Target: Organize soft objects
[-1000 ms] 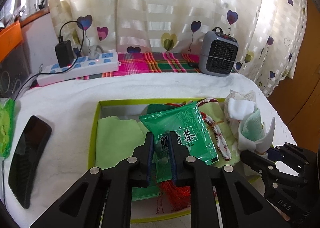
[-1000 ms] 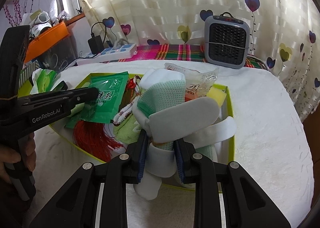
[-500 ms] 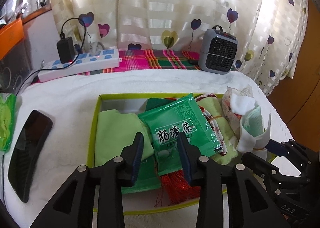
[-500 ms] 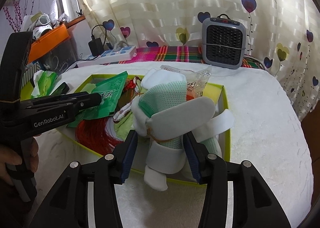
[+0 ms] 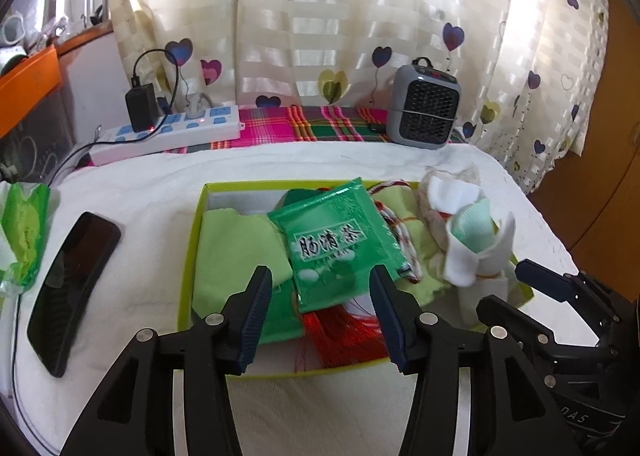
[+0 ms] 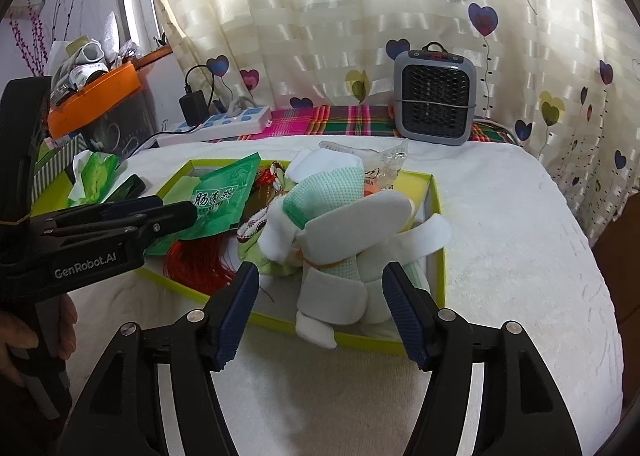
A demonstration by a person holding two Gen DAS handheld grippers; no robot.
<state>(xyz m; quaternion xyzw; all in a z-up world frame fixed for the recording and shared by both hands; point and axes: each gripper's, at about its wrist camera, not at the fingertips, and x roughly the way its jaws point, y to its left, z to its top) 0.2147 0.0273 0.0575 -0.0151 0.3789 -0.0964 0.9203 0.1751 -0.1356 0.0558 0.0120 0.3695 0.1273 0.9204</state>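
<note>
Both sets of jaws have just been opening and stand apart, empty; the limp green tea sachet (image 5: pixel 340 244) ahead of the left gripper (image 5: pixel 320 312) crinkles, so pinch its near edge

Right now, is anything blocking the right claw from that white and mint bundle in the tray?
Nothing visible does. The right gripper is open, its jaws having just been opening, and the white and mint bundle sits between them, leaning over the tray rim.

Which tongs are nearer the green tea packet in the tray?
Left. The left tongs stand open just in front of the green tea packet, its near edge between their tips. The right tongs are open around the white and mint bundle, off to the packet's side.
</note>
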